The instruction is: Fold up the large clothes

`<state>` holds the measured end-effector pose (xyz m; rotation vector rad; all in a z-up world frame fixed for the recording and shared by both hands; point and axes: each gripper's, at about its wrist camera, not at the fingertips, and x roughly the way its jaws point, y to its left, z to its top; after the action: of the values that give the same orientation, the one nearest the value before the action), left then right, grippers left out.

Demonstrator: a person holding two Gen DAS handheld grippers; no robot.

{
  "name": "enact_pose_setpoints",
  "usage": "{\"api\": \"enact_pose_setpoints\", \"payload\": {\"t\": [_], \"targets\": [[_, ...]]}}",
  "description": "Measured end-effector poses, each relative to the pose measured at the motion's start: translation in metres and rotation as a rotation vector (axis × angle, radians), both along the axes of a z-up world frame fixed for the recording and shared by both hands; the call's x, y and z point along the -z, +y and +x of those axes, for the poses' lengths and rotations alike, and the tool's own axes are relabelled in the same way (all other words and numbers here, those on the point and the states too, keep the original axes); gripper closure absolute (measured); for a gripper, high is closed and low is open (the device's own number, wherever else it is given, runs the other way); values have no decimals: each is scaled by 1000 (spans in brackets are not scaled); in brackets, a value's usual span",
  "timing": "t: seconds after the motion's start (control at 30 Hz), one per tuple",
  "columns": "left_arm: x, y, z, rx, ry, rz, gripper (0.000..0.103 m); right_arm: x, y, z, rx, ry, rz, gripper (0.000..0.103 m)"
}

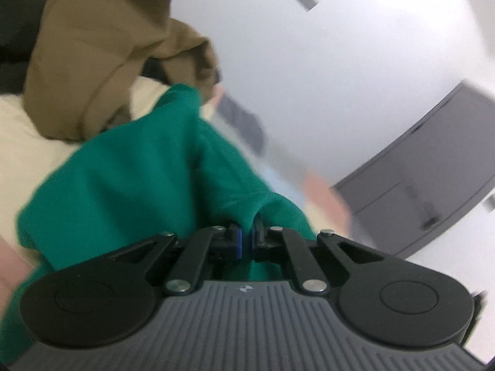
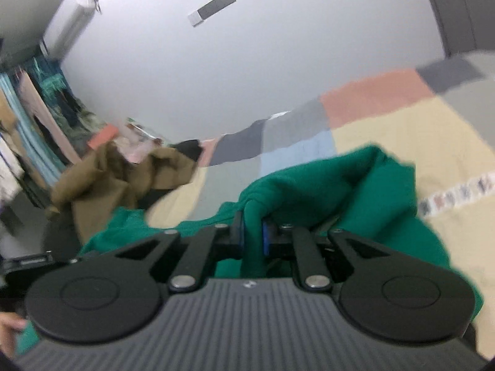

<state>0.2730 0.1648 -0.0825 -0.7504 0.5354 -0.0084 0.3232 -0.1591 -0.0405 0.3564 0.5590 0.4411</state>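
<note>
- We see the patchwork bedspread (image 2: 386,130) filling the scene, cream, pink, grey and blue blocks, running from near us to the far wall; everything lies on it.
- The green garment (image 2: 340,182) is the task's thing: it lies bunched on the near part of the bed, directly ahead of and under both grippers, its bulk trailing off to the left in the right wrist view and humping up far-right of the jaws.
- In the left wrist view the same green garment (image 1: 130,179) spreads ahead and to the left of the jaws, so we judge its long run goes roughly across, between the two grips.
- A tan garment (image 2: 117,176) sits crumpled further off to the far left, apart from the grips, touching or just overlapping the green edge; we cannot tell which.
- Right gripper (image 2: 252,232): jaws pressed in on a thick ridge of green cloth, blue pads on either side of it.
- Left gripper (image 1: 246,238): jaws nearly together, pinching a thinner green fold.
- Our read: both hands hold the garment equally close; the coming move turns on pulling the two pinch points apart along that across-the-bed line to spread the cloth.
- Frames are blurred, so the exact edge or corner held is unclear.
</note>
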Motion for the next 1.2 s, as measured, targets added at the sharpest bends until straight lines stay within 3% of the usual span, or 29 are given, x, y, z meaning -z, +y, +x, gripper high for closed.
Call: {"api": "enact_pose_setpoints", "payload": {"t": [0.13,0.27,0.43,0.47,0.53,0.6,0.67,0.7,0.8,0.9,1.03,1.2], "targets": [[17,-4,10,4,94,96,97,34,8,26,34,21,-94,90],[23,-11,9,6,111,149,96,64,8,39,31,69,-107,89],[13,-24,5,-3,117,191,94,46,6,16,28,47,-142,85],[11,-28,1,-9,112,198,89,40,8,8,21,33,-166,85],[3,-36,-11,-24,87,214,64,27,8,-10,4,0,-198,84],[-6,-47,-21,-22,64,252,57,14,4,-31,-14,-25,-201,66],[-18,-59,-35,-5,41,303,55,2,-2,-54,-38,-53,-169,50],[-23,-64,-42,8,27,316,55,-3,-3,-65,-56,-66,-149,48],[-36,-81,-66,57,-9,318,55,-15,-2,-96,-81,-91,-110,48],[-43,-104,-82,114,-22,370,55,-20,0,-122,-122,-113,-78,48],[-34,-114,-81,202,8,303,55,-18,6,-146,-168,-139,-105,48],[-15,-123,-72,248,80,317,55,-3,15,-145,-216,-126,-160,49]]}}
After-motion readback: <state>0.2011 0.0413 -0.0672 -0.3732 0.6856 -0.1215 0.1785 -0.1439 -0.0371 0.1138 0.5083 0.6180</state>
